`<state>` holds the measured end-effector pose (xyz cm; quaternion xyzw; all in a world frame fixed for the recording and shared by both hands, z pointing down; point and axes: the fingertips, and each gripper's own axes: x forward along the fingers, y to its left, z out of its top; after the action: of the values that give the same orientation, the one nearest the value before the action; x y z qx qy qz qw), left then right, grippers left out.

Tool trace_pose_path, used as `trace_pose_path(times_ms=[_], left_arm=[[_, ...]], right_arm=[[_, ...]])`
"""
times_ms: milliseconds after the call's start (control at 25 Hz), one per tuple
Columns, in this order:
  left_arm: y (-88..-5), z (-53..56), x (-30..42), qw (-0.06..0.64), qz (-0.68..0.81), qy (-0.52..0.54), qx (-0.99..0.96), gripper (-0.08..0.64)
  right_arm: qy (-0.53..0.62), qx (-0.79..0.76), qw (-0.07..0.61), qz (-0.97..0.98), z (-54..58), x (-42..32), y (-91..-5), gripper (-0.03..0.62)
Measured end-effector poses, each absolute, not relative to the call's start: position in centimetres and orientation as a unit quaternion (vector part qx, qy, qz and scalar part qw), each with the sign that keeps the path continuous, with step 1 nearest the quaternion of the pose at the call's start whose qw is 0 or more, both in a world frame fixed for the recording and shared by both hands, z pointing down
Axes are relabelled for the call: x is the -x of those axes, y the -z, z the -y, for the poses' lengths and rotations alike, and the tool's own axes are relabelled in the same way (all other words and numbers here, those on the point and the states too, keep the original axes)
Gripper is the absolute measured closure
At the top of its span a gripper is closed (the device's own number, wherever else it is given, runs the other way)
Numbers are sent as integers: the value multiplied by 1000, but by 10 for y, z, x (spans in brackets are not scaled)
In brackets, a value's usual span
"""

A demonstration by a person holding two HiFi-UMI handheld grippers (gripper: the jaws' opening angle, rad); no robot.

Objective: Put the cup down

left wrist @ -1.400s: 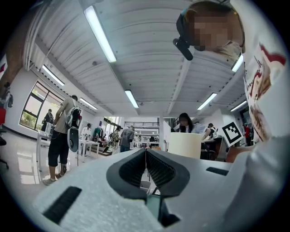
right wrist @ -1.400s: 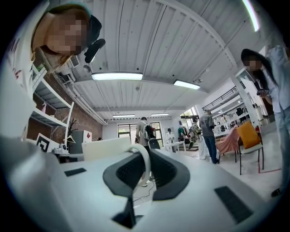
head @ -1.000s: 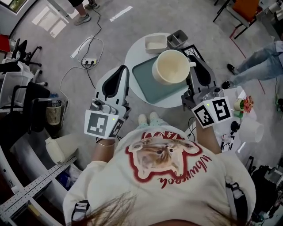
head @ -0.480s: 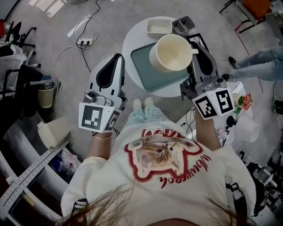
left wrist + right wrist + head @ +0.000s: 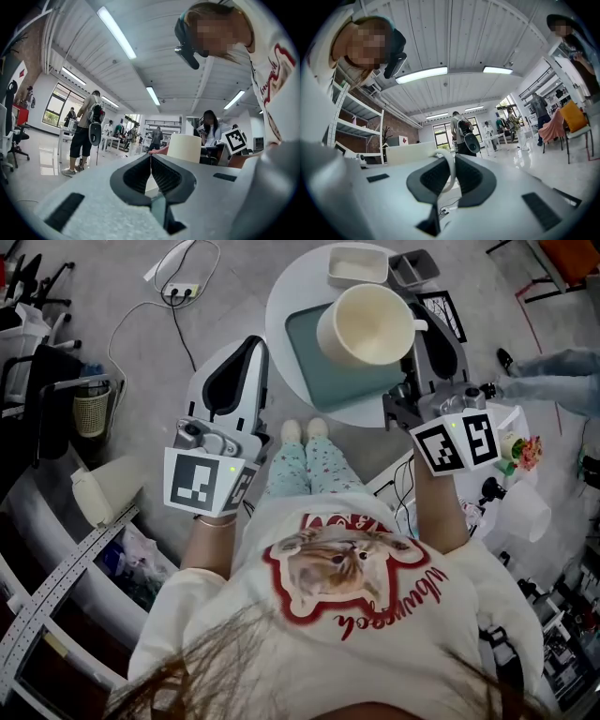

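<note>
Round white table [image 5: 281, 306], teal tray [image 5: 309, 357], smooth cream cup [image 5: 367, 322] — handle [image 5: 419, 324] pinched in right gripper [image 5: 452, 164], left gripper [image 5: 151, 159] closed, empty.

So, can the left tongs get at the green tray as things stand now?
Probably yes. The left tongs, shut and empty, hang beside the table, and the near left corner of the green tray lies bare. The cup, held by the right tongs, hides only its far right part.

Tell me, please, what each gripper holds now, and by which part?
The right gripper holds the cup by its handle, pinched between the fingers. The left gripper is shut and holds nothing.
</note>
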<state>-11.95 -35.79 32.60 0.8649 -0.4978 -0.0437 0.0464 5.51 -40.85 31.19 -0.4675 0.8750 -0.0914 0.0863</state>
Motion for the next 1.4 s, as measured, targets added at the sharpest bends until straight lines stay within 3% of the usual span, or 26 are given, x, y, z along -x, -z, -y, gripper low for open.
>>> trace_pose_path(times_ms=[1400], left_arm=[[-395, 348, 163, 87, 514, -5, -853, 544]], right_arm=[[101, 492, 36, -864, 437, -18, -430, 545]])
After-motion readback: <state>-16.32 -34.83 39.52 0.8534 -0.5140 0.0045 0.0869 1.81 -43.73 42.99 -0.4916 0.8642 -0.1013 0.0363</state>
